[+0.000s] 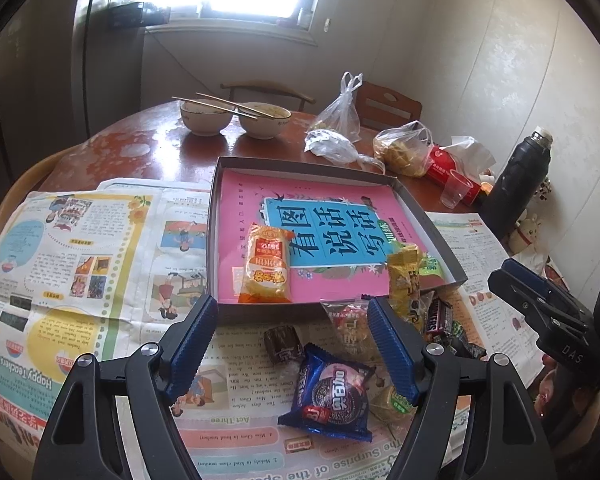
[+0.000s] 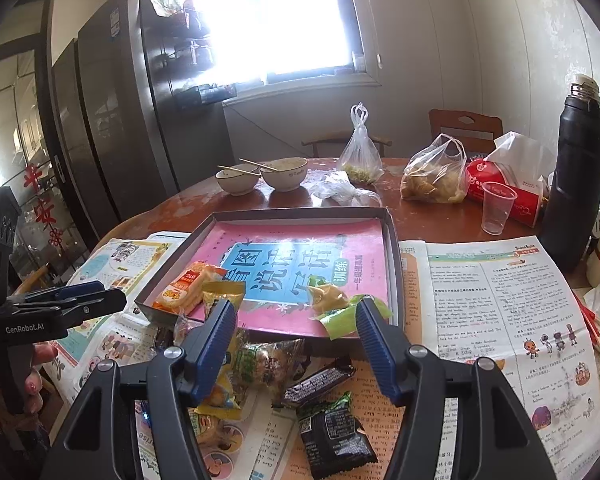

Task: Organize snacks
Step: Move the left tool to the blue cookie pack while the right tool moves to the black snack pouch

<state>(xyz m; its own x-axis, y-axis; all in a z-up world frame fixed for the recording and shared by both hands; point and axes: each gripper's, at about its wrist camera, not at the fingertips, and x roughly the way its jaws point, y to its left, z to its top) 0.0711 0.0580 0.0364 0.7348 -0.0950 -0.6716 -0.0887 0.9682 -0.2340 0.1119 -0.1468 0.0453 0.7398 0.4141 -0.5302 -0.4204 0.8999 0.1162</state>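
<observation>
A shallow grey box (image 1: 216, 184) lined with a pink booklet lies on the table; it also shows in the right wrist view (image 2: 394, 248). An orange snack packet (image 1: 265, 266) lies in its near left corner, and a yellow-green packet (image 2: 334, 304) lies by its near edge. Loose snacks lie on the newspaper in front: a blue Oreo packet (image 1: 330, 394), a brown candy (image 1: 283, 343), a clear-wrapped cake (image 1: 350, 326), black packets (image 2: 334, 428). My left gripper (image 1: 294, 354) is open and empty above the Oreo packet. My right gripper (image 2: 296, 350) is open and empty above the pile.
Newspapers (image 1: 72, 248) cover the near table. Two bowls with chopsticks (image 1: 236, 118), plastic bags (image 1: 404, 150), a red tissue pack (image 2: 504, 192), a clear cup (image 2: 496, 208) and a black flask (image 2: 576, 184) stand behind the box. A fridge (image 2: 112, 112) stands at the left.
</observation>
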